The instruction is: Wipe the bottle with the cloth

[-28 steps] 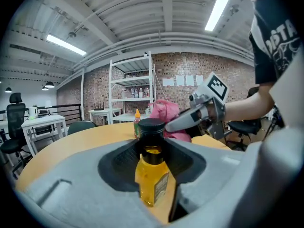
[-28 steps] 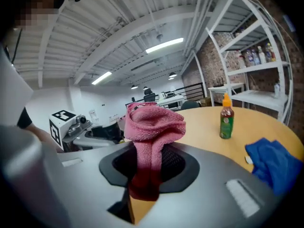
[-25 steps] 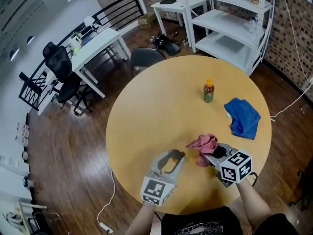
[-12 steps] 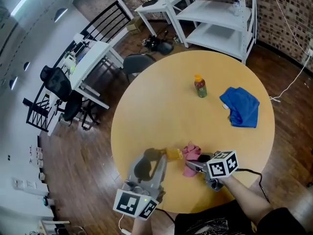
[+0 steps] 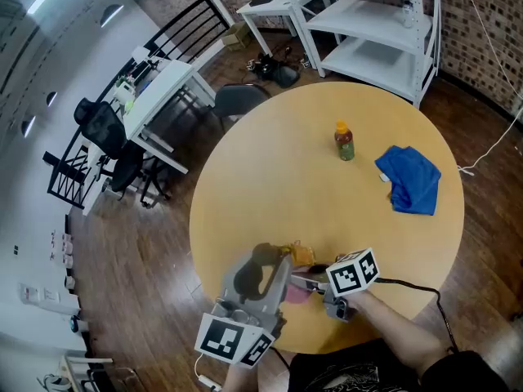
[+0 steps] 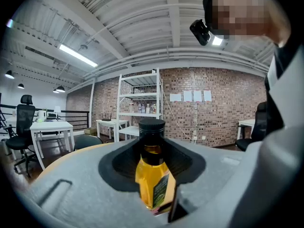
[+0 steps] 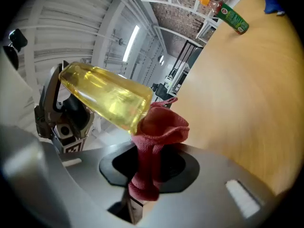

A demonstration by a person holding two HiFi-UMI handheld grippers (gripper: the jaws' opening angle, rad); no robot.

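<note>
My left gripper (image 5: 282, 261) is shut on a bottle of yellow liquid (image 5: 296, 255) with a black cap (image 6: 151, 125), held above the round wooden table (image 5: 270, 178). In the left gripper view the bottle (image 6: 152, 177) stands upright between the jaws of the left gripper (image 6: 153, 167). My right gripper (image 5: 304, 286) is shut on a red cloth (image 5: 297, 293). In the right gripper view the red cloth (image 7: 159, 139) rises out of the right gripper (image 7: 151, 167) and touches the bottom end of the yellow bottle (image 7: 107, 96).
A second bottle (image 5: 344, 141) with an orange cap and green label stands on the far part of the table. A blue cloth (image 5: 409, 180) lies to its right. White shelves (image 5: 384, 23), a white desk (image 5: 155, 88) and chairs stand beyond the table.
The left gripper has risen with the yellow bottle. The right gripper has moved left and rolled, bringing the red cloth up against the bottle.
</note>
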